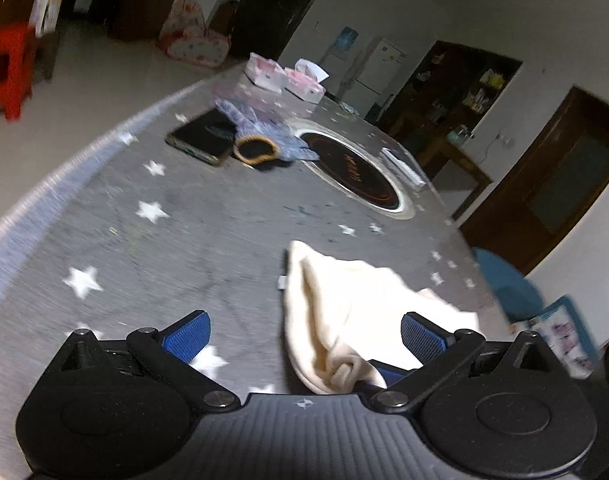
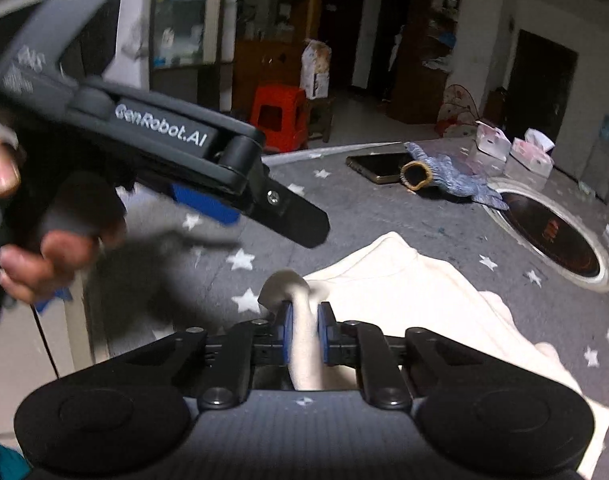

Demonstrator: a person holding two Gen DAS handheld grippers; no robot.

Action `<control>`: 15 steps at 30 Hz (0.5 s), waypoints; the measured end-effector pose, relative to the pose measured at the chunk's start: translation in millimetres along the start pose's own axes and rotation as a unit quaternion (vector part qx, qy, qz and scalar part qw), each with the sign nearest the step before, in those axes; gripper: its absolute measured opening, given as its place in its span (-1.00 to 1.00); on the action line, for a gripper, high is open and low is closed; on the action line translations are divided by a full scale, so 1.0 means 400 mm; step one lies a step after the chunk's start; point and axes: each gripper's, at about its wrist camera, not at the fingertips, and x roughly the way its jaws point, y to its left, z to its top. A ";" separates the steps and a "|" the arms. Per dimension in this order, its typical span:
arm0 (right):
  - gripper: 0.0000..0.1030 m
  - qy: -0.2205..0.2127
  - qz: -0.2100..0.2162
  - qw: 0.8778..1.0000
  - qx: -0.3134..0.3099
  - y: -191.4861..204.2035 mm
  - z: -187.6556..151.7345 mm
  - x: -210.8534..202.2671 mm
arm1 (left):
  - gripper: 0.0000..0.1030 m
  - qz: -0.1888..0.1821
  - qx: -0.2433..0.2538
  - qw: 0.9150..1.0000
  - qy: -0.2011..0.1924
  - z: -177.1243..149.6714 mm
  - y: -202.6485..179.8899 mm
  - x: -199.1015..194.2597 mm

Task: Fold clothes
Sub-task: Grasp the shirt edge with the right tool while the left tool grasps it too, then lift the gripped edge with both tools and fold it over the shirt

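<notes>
- The person's hand [image 2: 44,240], at nine o'clock in the right wrist view, is gripping the black handle of the left hand-held gripper [image 2: 264,216], whose dark body is slanting down toward the middle of the frame above the bench.
- In its own camera the left hand-held gripper [image 1: 304,334] is sitting with its blue-padded fingers [image 1: 186,336] spread wide apart, holding nothing; a bunched corner of the garment is lying between them, closer to the pad at four o'clock.
- The grey star-printed cloth covering the bench [image 1: 144,240] is filling most of both views.
- The cream-coloured soft fabric garment [image 2: 404,292] is lying rumpled on the bench at the near edge, at about five o'clock in the left wrist view and from centre to four o'clock in the right wrist view.
- The right hand-held gripper [image 2: 303,332] is sitting clamped together on a rolled edge of that garment, a fold sticking up between its blue pads at six o'clock.
- A dark flat phone [image 2: 380,166] is lying farther back on the bench, touching a blue-grey knitted work glove with a tan cuff [image 2: 448,178] just beside it at one o'clock.
- A round black inset plate with a pale rim [image 2: 552,240] is sitting in the bench at two o'clock, next to the glove's fingertips.
- Two pink-and-white tissue boxes [image 2: 512,152] are standing at the far edge behind it.
</notes>
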 end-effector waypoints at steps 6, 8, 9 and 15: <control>-0.83 -0.031 0.016 0.998 0.050 -0.052 0.005 -0.049 | 1.00 -0.055 -0.071 0.995 0.040 0.027 -0.003 0.056; -0.83 -0.041 0.021 0.997 0.063 -0.068 0.005 -0.065 | 0.99 -0.071 -0.093 0.992 0.056 0.032 -0.006 0.081; -0.84 -0.046 0.023 0.996 0.070 -0.076 0.005 -0.073 | 0.98 -0.077 -0.104 0.990 0.064 0.034 -0.007 0.095; -0.93 -0.059 0.037 0.994 0.084 -0.093 -0.006 -0.094 | 0.88 -0.104 -0.162 0.976 0.106 0.032 0.003 0.174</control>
